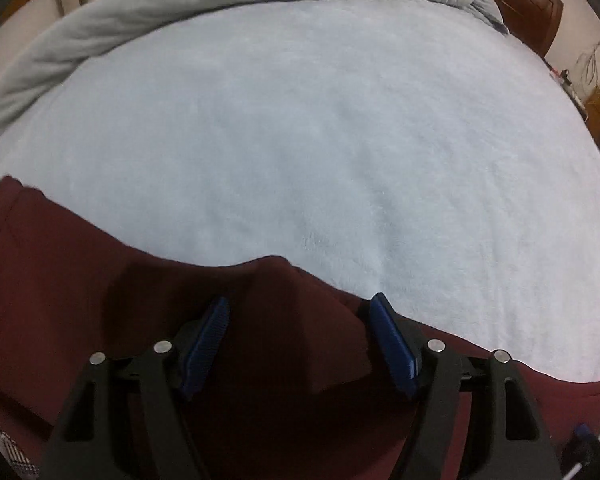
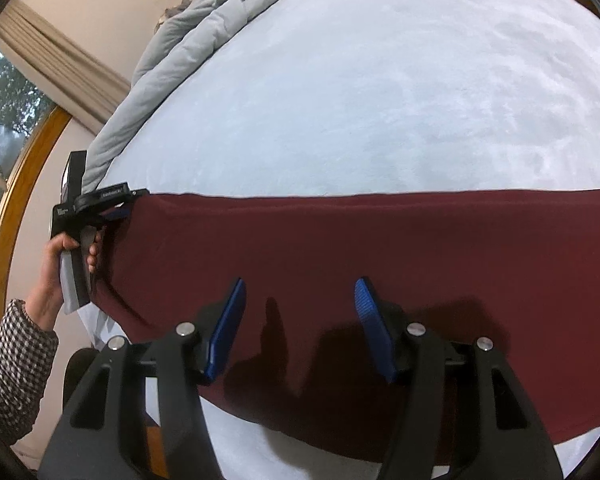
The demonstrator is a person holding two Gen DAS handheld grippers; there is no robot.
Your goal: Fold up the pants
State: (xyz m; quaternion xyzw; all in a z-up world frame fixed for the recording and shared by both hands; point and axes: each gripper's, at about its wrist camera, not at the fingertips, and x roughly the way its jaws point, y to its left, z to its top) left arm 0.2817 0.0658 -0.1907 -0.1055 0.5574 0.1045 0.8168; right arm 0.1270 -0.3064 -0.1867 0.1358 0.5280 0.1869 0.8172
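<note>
Plainly, the maroon pants [image 2: 340,248] lie spread in a long band across the near part of the bed [image 2: 380,80], on its pale blue fleece cover, with a grey duvet [image 1: 180,4] bunched along the far edge. In the right wrist view their far edge runs straight and flat; the near edge curves down toward the edge of the bed.

The left hand-held gripper [image 1: 300,320] hangs over the cloth with its jaws wide apart and nothing between its blue pads [image 1: 392,344]; a small raised hump of fabric sits just ahead of it at the cloth's edge. In the right wrist view the same tool shows at the band's left end, held by the person's hand [image 2: 60,264] in a checked sleeve [image 2: 12,360]; its tip is at the corner of the fabric, though whether it touches cannot be told from there. The right hand-held gripper [image 2: 300,312] is likewise open and empty, poised above the middle of the band.

This looks like a soft, light knit: limp, no stiffness, likely to sag and drag on the fleece instead of sliding freely. My judgement is that a pinch should catch both layers at an edge or corner, such as that hump, and the two grips should sit well apart so the span lifts evenly and does not bunch
</note>
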